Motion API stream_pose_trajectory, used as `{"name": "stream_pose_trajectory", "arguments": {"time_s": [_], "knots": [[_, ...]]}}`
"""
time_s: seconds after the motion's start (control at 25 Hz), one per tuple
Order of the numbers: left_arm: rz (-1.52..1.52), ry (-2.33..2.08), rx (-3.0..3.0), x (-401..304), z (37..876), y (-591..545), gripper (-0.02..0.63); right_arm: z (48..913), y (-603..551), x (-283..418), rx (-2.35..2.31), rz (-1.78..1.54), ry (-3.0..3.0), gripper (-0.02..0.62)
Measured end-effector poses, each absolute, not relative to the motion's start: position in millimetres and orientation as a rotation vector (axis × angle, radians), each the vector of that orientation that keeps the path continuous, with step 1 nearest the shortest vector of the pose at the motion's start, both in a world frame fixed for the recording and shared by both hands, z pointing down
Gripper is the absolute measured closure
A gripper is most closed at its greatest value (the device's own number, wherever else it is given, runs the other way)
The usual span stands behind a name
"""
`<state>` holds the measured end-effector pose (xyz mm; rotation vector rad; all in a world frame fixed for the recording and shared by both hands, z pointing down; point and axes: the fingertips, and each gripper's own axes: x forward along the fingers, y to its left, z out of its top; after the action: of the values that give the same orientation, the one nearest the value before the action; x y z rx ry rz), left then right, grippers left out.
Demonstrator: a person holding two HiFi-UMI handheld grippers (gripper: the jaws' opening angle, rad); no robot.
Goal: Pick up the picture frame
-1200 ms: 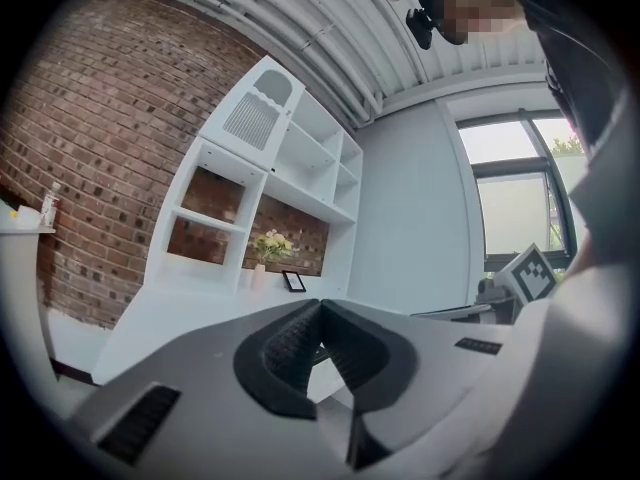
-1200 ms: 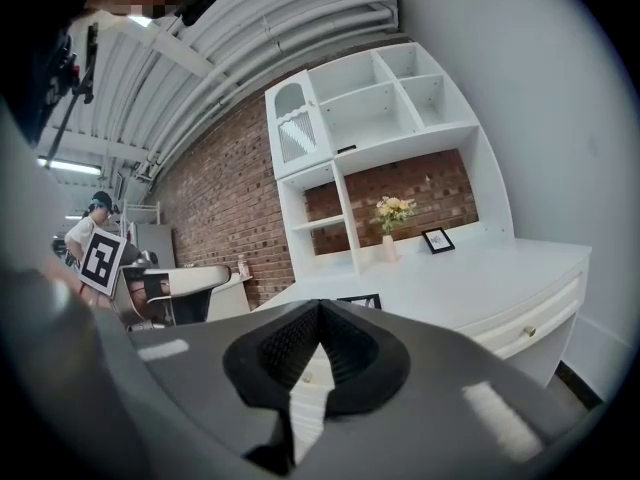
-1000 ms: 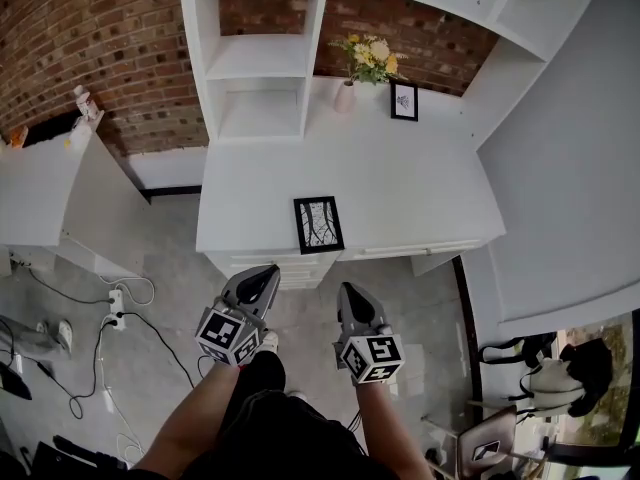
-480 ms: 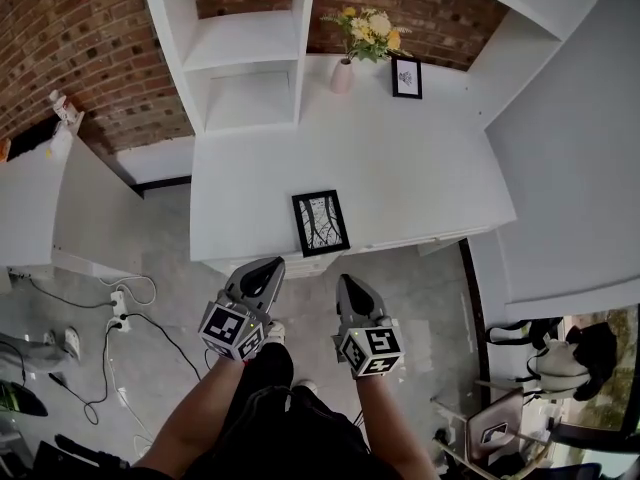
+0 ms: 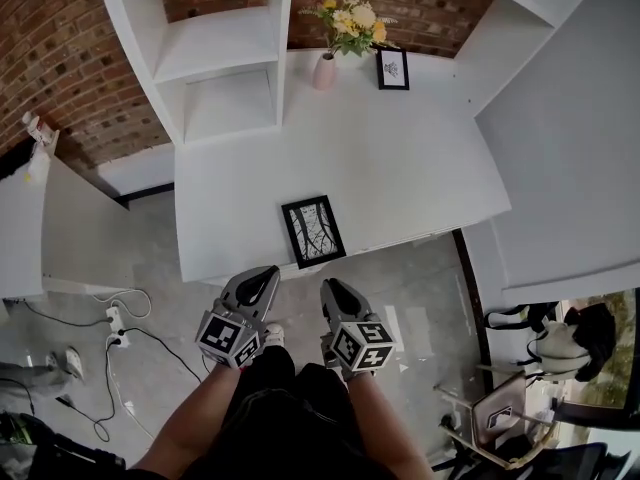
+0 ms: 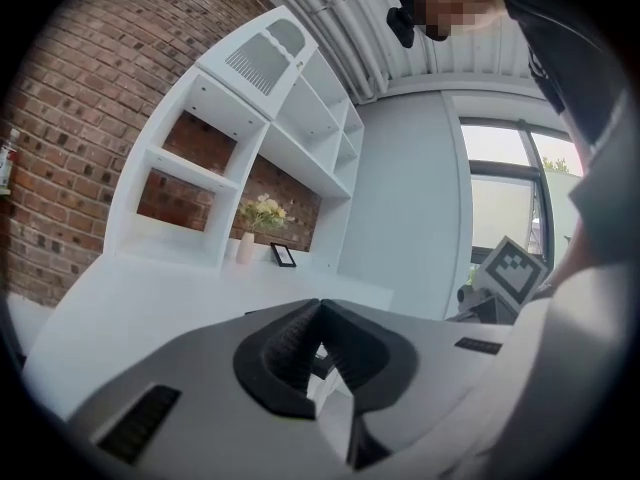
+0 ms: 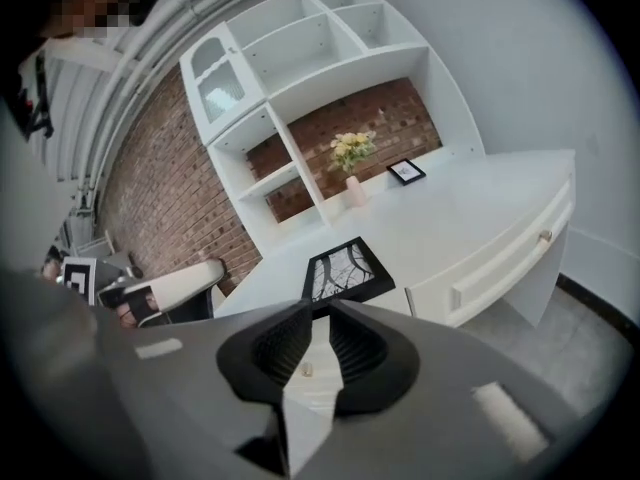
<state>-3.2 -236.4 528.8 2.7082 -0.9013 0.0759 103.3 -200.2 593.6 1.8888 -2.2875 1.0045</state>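
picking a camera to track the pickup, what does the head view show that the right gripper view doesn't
Only the head view: the power strip on the floor and a chair. Only the right gripper view: the drawer knob, and the right gripper up close, jaws just opening, slightly apart, nothing between. Both: the picture frame near the desk front edge, the flower vase and the small frame behind.

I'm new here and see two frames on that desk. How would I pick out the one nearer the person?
Start at the big white desk below the brick wall. Near its front edge a black picture frame lies flat, showing dark branching lines on white. The other frame stands upright at the back beside the vase of flowers.
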Motion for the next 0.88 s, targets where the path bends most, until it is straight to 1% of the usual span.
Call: {"name": "stream_pose_trajectory", "arguments": {"time_s": [0.2, 0.36, 0.44, 0.48, 0.68, 0.88], "knots": [[0.091, -0.918, 2.678, -3.7, 537.3, -237.6, 0.607, 606.2, -212.7, 104.6, 1.912, 1.261, -2.273, 0.506], [0.087, -0.98, 2.651, -3.4, 539.4, -238.2, 0.607, 615.0, -219.4, 102.8, 1.922, 1.511, -2.28, 0.491], [0.084, -0.998, 2.642, -2.1, 538.9, -234.7, 0.607, 619.5, -221.3, 105.1, 1.947, 1.636, -2.268, 0.456], [0.084, -1.005, 2.64, -1.2, 539.0, -233.4, 0.607, 620.3, -223.1, 106.2, 1.956, 1.685, -2.263, 0.449], [0.075, -1.032, 2.622, 6.3, 543.3, -227.7, 0.607, 616.8, -235.0, 109.4, 1.954, 1.812, -2.277, 0.436], [0.073, -1.062, 2.605, 6.5, 546.9, -223.2, 0.607, 622.0, -242.4, 113.2, 1.991, 2.034, -2.214, 0.426]]}}
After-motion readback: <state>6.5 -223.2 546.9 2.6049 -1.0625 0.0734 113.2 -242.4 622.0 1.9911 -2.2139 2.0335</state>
